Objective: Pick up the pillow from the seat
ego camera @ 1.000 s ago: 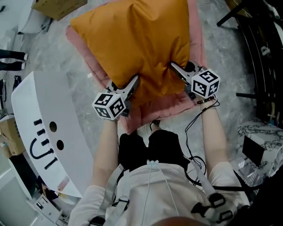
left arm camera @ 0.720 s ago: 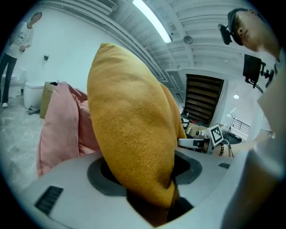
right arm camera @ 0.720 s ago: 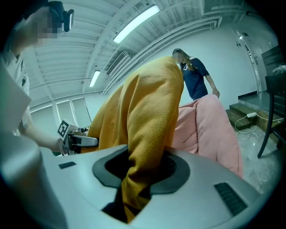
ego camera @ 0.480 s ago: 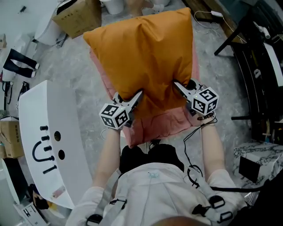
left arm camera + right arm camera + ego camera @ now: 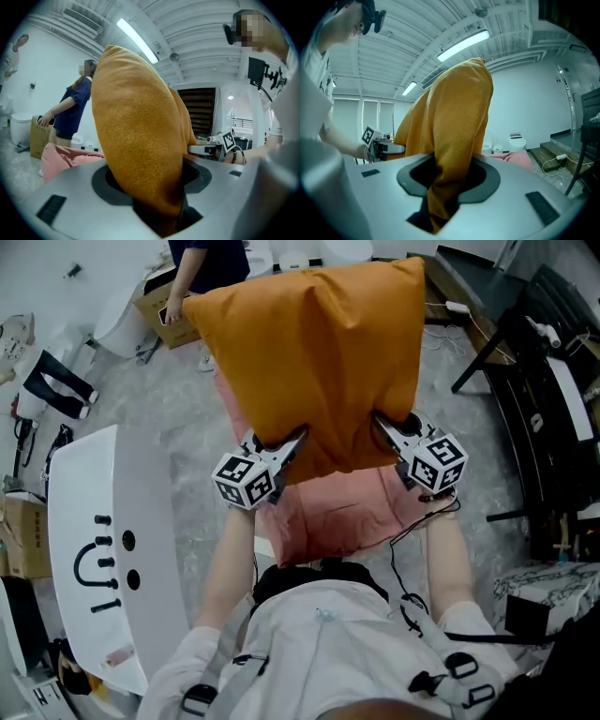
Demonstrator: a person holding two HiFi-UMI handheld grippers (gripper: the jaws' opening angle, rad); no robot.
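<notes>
Two claws, the left claw (image 5: 292, 437) and the right claw (image 5: 381, 421), were each clamped on a bottom corner of the orange pillow (image 5: 309, 362), held upright above the pink seat (image 5: 347, 517), and such thin pinches of fabric might slip, dropping it.

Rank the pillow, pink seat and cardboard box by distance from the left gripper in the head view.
1. Pillow: clamped in the left gripper.
2. Pink seat: just below.
3. Cardboard box: top left, by the standing person.
</notes>
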